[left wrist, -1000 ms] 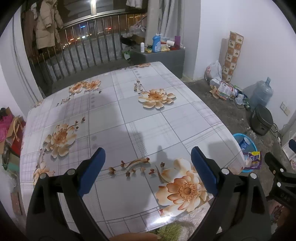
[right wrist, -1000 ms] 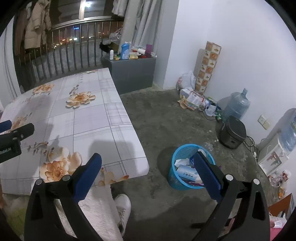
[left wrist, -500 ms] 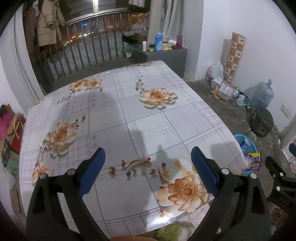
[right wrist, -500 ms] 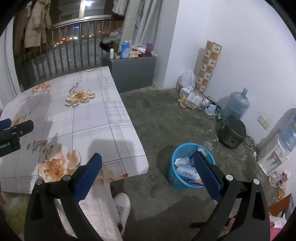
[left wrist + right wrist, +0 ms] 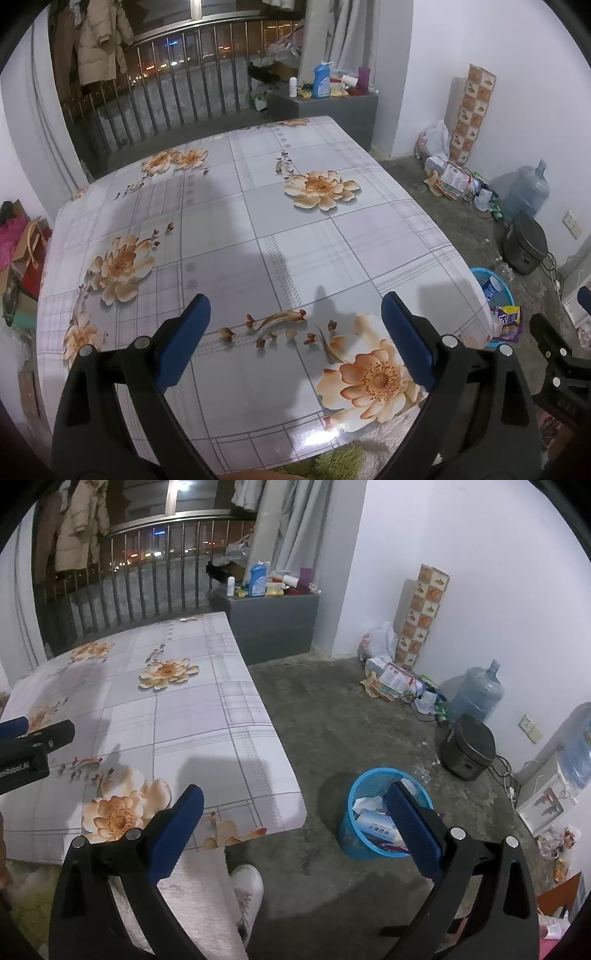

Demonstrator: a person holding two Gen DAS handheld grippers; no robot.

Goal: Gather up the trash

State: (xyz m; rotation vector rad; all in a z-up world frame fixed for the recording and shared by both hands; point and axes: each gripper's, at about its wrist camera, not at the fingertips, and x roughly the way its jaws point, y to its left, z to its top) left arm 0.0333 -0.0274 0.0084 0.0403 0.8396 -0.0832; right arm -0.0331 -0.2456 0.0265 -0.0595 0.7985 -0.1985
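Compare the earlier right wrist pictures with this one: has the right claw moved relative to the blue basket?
No clear move. The right claw stays open, and the blue basket sits at the same spot beside its right finger in all three pictures.

The bench (image 5: 295, 236) wore a glossy grey-checked cloth printed with peach flowers. Beyond its far edge a metal railing (image 5: 184, 88) ran across a dark window where city lights glowed, and a beige padded coat (image 5: 99, 40) hung above the railing. Right of the bench's far corner stood a grey cabinet (image 5: 273, 624) crowded with bottles, pale curtains (image 5: 295, 524) hanging behind it. The walls (image 5: 498, 554) were plain white. The bare concrete floor (image 5: 332, 720) stretched right of the bench to a tall patterned carton (image 5: 421, 616), a large water jug (image 5: 476, 694) and a dark rice cooker (image 5: 467, 747). Red paper bags (image 5: 22, 243) lay left of the bench.
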